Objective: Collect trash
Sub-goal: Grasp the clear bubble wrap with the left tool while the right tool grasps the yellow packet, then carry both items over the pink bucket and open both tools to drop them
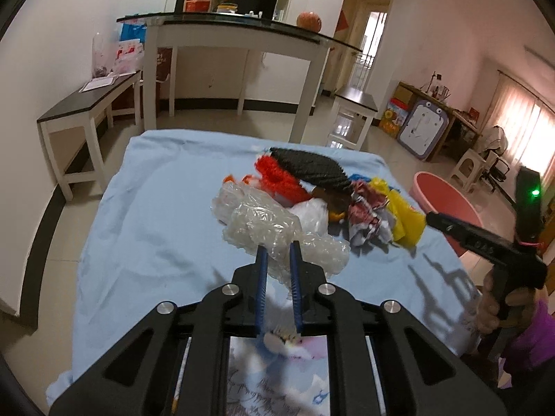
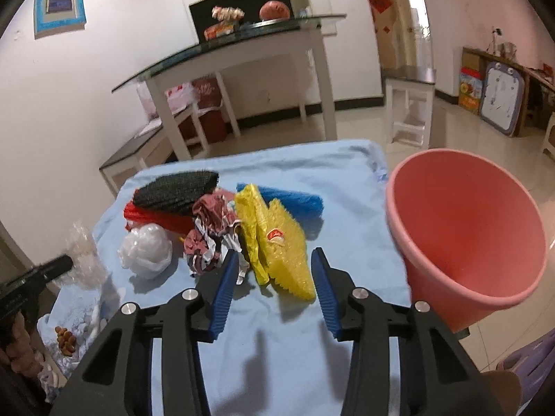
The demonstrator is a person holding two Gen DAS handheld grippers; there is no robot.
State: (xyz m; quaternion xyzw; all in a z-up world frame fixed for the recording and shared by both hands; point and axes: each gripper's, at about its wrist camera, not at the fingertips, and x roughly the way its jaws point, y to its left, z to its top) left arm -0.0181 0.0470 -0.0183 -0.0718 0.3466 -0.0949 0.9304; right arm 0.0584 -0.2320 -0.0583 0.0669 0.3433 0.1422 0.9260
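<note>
1. The left tongs (image 1: 277,249) are narrowed onto the near end of a crumpled wad of bubble wrap (image 1: 263,225), their blue fingers (image 1: 262,270) pinching a fold of it. The wad runs away from the tongs toward the far left and rests on the blue cloth (image 1: 156,225) over the tabletop.
2. The right tongs (image 2: 275,263) stand wide and hold nothing. The yellow plastic wrapper (image 2: 277,239) lies straight ahead between them, its long axis roughly in line with the fingers, so this hand is the nearer one for it.
3. The pink bin (image 2: 464,228) stands just off the tabletop's right edge, beside the right tongs and well apart from the left ones.
4. The trash looks light and crushable: clear bubbled film, a white bag ball (image 2: 147,249), crumpled red-and-white paper (image 2: 208,239), a black mesh piece (image 2: 175,190), and red and blue pieces behind.
</note>
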